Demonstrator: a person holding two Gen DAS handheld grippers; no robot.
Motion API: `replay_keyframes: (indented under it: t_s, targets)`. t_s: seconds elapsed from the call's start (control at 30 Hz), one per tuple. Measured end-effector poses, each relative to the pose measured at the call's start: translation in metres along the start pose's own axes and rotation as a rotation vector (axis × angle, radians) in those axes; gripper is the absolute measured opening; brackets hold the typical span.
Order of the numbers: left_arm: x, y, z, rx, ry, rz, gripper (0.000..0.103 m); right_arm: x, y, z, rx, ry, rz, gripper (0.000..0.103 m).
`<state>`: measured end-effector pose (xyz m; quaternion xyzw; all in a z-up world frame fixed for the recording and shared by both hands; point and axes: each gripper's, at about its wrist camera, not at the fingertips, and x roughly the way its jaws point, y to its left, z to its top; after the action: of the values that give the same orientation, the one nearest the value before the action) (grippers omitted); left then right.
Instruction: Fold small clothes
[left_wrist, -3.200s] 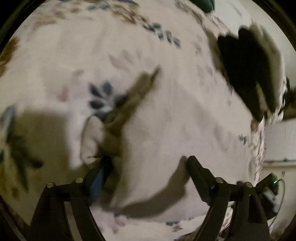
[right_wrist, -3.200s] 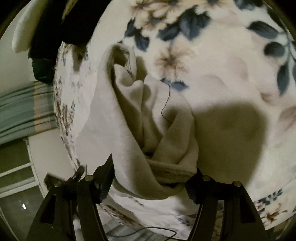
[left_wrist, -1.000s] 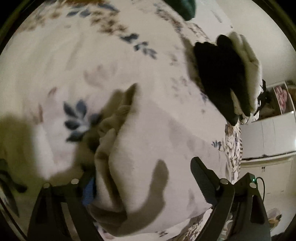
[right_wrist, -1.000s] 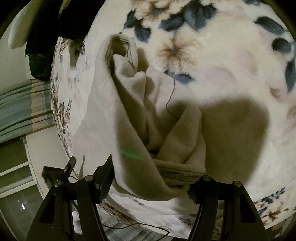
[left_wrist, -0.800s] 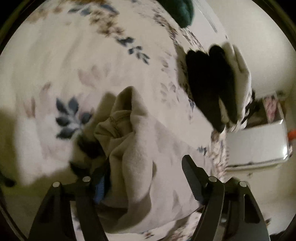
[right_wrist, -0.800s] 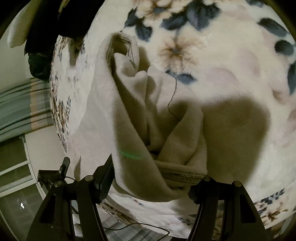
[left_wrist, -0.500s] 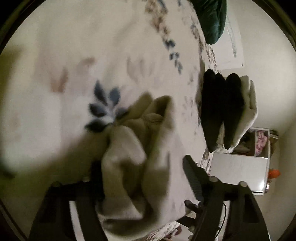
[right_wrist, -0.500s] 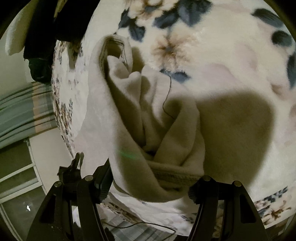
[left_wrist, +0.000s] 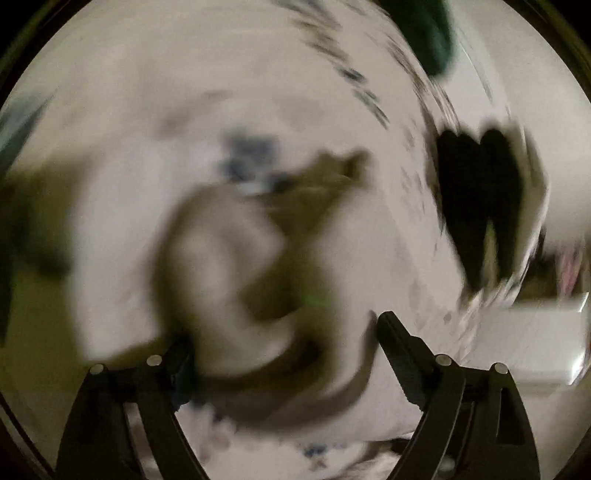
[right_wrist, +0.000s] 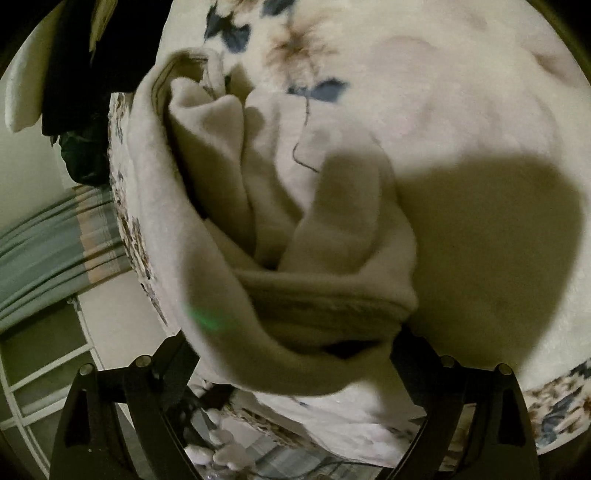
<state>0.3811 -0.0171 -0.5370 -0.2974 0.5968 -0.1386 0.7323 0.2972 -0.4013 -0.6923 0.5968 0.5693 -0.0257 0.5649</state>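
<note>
A cream fleece garment lies bunched in thick folds on a floral bed blanket. Its ribbed hem sits between the wide-apart jaws of my right gripper; the fingers do not pinch it. In the left wrist view the picture is badly motion-blurred: the same cream garment fills the gap of my left gripper, whose fingers also stand wide apart.
A pile of black and cream clothes lies on the bed to the far right in the left wrist view and shows at the top left in the right wrist view. A dark green cloth lies beyond. Striped curtain beside the bed.
The left gripper has swung fast over the garment, blurring its view; the garment has bunched up more. The right gripper has moved closer to the hem. Both jaws stay wide.
</note>
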Motion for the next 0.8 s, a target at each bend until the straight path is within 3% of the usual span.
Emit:
replay_keyframes:
  t_s: [0.1,0.23,0.27,0.37,0.4,0.47,0.57,0.67,0.73,0.8]
  targets:
    - [0.015,-0.028,0.004,0.171,0.033,0.024,0.087,0.004,0.003,-0.001,-0.011,0.006,-0.005,0.096]
    - [0.016,-0.044,0.004,0.253,0.038,-0.083,0.085,0.005,0.004,-0.001,-0.011,0.009,-0.003,0.096]
    - [0.018,-0.044,0.007,0.237,0.042,-0.121,0.077,0.002,0.002,0.002,-0.012,0.010,-0.005,0.096]
    - [0.019,-0.020,0.011,0.077,0.050,-0.349,0.061,0.000,-0.001,0.004,-0.010,0.011,-0.007,0.096]
    - [0.022,-0.005,0.013,-0.016,0.055,-0.454,0.061,-0.001,0.001,0.005,-0.011,0.011,-0.006,0.096]
    - [0.031,0.023,0.017,-0.189,0.045,-0.528,0.059,-0.001,0.002,0.004,-0.011,0.012,-0.003,0.096]
    - [0.023,0.028,0.026,-0.210,0.049,-0.484,0.061,-0.002,0.003,0.005,-0.006,0.015,0.005,0.096]
    - [0.009,0.020,0.030,-0.221,0.069,-0.384,0.062,-0.004,0.003,0.006,-0.005,0.015,0.008,0.096]
    - [-0.006,0.014,0.030,-0.181,0.051,-0.284,0.062,-0.005,0.005,0.006,-0.005,0.014,0.010,0.096]
    - [-0.018,0.012,0.030,-0.128,0.032,-0.086,0.062,-0.005,0.004,0.007,-0.005,0.014,0.013,0.096]
